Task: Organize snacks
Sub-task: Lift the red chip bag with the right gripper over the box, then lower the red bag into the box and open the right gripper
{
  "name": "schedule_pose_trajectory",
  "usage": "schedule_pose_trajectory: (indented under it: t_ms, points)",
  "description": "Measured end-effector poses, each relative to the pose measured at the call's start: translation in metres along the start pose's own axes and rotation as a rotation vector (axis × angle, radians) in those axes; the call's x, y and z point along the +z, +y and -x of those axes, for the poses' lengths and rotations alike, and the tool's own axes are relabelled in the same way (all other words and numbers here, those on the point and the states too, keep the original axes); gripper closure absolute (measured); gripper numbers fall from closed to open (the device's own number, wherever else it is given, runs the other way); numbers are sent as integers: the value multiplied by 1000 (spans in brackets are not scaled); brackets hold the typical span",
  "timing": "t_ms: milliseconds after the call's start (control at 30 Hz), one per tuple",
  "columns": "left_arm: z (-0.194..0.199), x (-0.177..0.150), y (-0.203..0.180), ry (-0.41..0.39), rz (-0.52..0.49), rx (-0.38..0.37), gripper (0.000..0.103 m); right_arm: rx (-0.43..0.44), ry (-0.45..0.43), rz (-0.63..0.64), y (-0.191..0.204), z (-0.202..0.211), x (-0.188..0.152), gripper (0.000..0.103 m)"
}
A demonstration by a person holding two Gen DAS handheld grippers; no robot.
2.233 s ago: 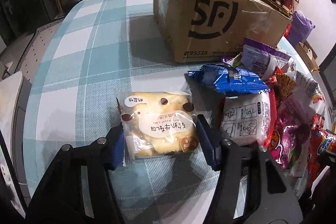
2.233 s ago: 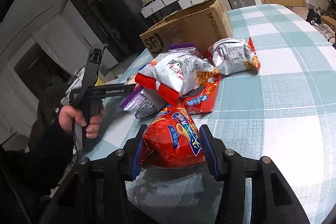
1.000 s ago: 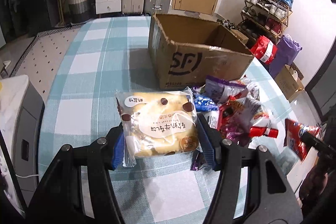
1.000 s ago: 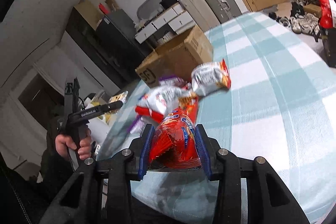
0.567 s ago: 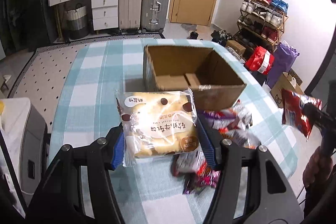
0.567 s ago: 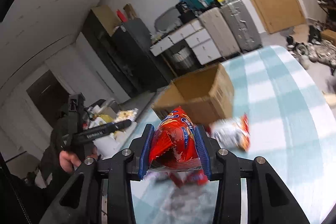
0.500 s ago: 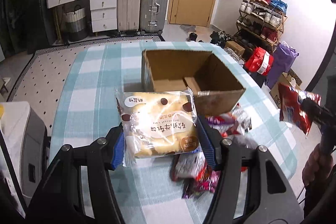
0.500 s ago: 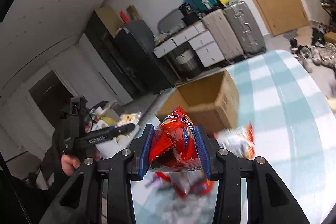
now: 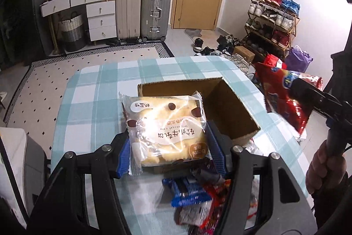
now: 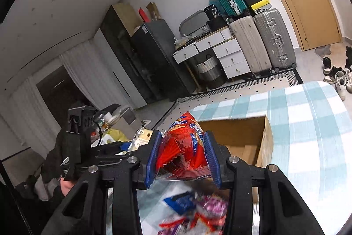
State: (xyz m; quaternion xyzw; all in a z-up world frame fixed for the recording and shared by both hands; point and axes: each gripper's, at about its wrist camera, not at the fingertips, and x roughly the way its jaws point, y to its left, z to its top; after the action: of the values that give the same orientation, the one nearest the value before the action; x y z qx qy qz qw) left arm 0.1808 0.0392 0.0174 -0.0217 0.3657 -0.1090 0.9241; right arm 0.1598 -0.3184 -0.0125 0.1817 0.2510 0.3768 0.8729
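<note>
Checked tablecloth (image 9: 92, 89) now lies far lower than a second ago, the open cardboard box (image 9: 228, 107) seen from above. Left gripper (image 9: 168, 147) still pinches the bread packet (image 9: 167, 127), right gripper (image 10: 181, 158) the red snack bag (image 10: 182, 151), both lifted above the snack pile (image 9: 198, 193).

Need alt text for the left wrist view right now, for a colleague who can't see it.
The left gripper is shut on a wrapped bread packet above an open cardboard box on a checked table. At right, the right gripper holds a red snack bag; loose snacks lie below.
</note>
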Motion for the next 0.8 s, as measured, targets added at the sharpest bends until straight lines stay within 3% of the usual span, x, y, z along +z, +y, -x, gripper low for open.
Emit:
schedule_pose_trajectory:
  t_ms: [233, 567, 667, 700, 767, 800]
  points:
    - [-34, 26, 3, 29, 1, -11, 46, -30, 41, -5, -16, -39, 18, 63]
    - [-92, 43, 9, 93, 6, -45, 45, -93, 123, -18, -51, -88, 17, 63]
    - [-110, 46, 8, 123, 10, -71, 39, -122, 141, 1, -55, -98, 13, 62]
    - [-116, 47, 7, 137, 10, -65, 30, -139, 146, 5, -57, -101, 13, 61]
    - [-122, 46, 8, 138, 12, -74, 28, -170, 144, 19, -59, -103, 12, 48]
    - [-123, 45, 8, 137, 13, -74, 28, -175, 148, 26, -60, -104, 11, 34]
